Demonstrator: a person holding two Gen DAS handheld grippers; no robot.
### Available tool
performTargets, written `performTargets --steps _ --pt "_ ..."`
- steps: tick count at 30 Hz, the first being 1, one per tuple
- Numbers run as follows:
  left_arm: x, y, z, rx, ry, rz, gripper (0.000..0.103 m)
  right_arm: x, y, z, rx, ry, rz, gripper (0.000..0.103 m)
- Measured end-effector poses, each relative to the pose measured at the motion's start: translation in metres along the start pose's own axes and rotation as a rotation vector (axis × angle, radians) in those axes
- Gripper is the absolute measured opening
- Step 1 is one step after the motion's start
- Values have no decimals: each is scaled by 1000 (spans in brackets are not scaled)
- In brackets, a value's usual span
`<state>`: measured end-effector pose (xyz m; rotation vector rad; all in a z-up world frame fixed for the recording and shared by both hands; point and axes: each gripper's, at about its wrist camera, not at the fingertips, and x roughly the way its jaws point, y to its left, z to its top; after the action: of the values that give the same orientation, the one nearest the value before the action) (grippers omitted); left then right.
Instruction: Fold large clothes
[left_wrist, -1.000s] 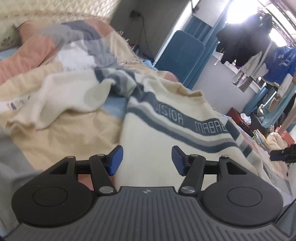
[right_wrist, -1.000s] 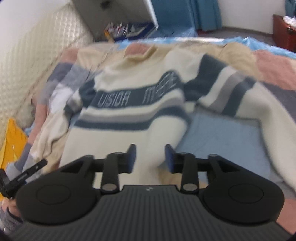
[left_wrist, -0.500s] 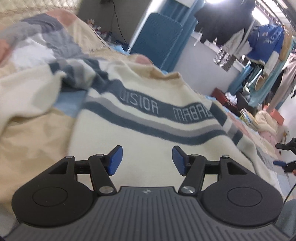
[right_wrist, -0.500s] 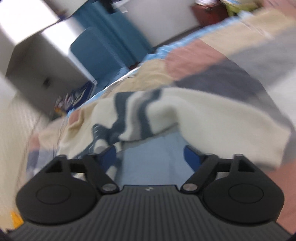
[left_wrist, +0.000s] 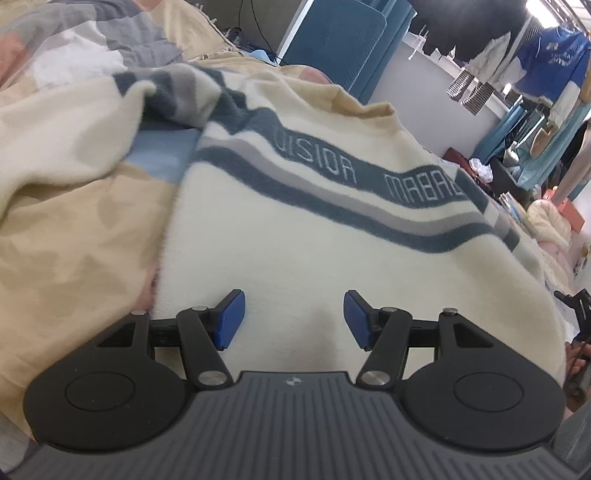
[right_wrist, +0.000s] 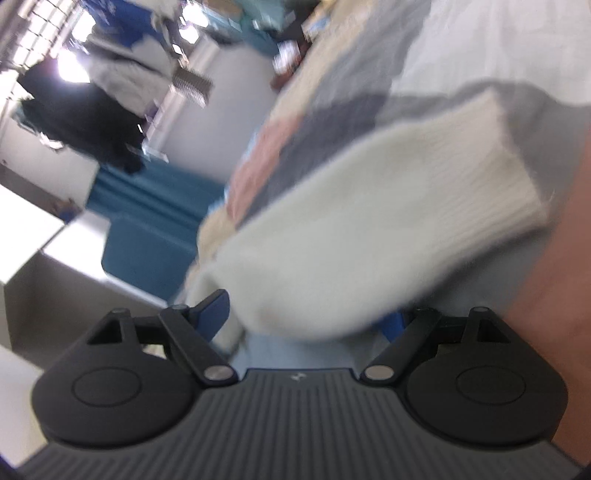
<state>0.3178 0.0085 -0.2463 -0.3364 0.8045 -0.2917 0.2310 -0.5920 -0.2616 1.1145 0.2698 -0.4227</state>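
A cream sweater (left_wrist: 332, 266) with blue and grey chest stripes and lettering lies spread front-up on a patchwork quilt (left_wrist: 74, 229). My left gripper (left_wrist: 293, 317) hangs open just over the sweater's plain lower body, nothing between its blue pads (left_wrist: 231, 317). One sleeve (left_wrist: 74, 122) lies crumpled at the far left. The right wrist view is rolled and blurred. There my right gripper (right_wrist: 303, 321) stands wide open, low at the other cream sleeve (right_wrist: 369, 229). That sleeve's ribbed cuff (right_wrist: 498, 166) points away. The sleeve reaches in between the fingers, hiding most of the right pad; the pads do not press it.
Beyond the bed stand a blue padded panel (left_wrist: 340, 40) and a white ledge with hanging clothes (left_wrist: 480, 33), among them a blue jersey (left_wrist: 550, 55). Clutter fills the floor at the far right (left_wrist: 517, 192). A black device part (left_wrist: 576, 306) pokes in at the right edge.
My left gripper has sunk closer to the sweater's lower body. My right gripper has opened wide, rolled over and dropped from above the sweater down to its sleeve.
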Motion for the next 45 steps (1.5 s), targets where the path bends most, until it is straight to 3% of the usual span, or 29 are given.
performTargets --steps 4,7,10,12,14,18,23,30,38,45 --pt "1 1 -1 8 -5 -1 65 6 -2 8 -15 -136 -4 82" --pt "-2 -4 -2 41 -16 13 65 10 -9 21 1 -216 -52 67" --pt "-3 -4 -1 44 -22 16 65 16 -16 39 13 -239 -86 44" --pt "-1 -3 -1 47 -23 27 65 25 -19 55 -3 -243 -135 16" --pt "2 -2 1 41 -29 33 65 32 -21 71 -19 -234 -139 12" --pt "7 -4 4 48 -38 56 65 43 -7 100 -149 -259 -149 10" --pt "14 -7 9 59 -35 85 65 51 10 135 -154 -345 -124 10" --pt "23 -10 22 51 -27 110 65 61 38 166 -252 -367 -113 10" --pt "20 -11 28 53 -41 119 65 35 133 150 -547 -315 -25 10" --pt "0 -5 24 56 -73 117 65 -22 260 75 -826 -257 217 10"
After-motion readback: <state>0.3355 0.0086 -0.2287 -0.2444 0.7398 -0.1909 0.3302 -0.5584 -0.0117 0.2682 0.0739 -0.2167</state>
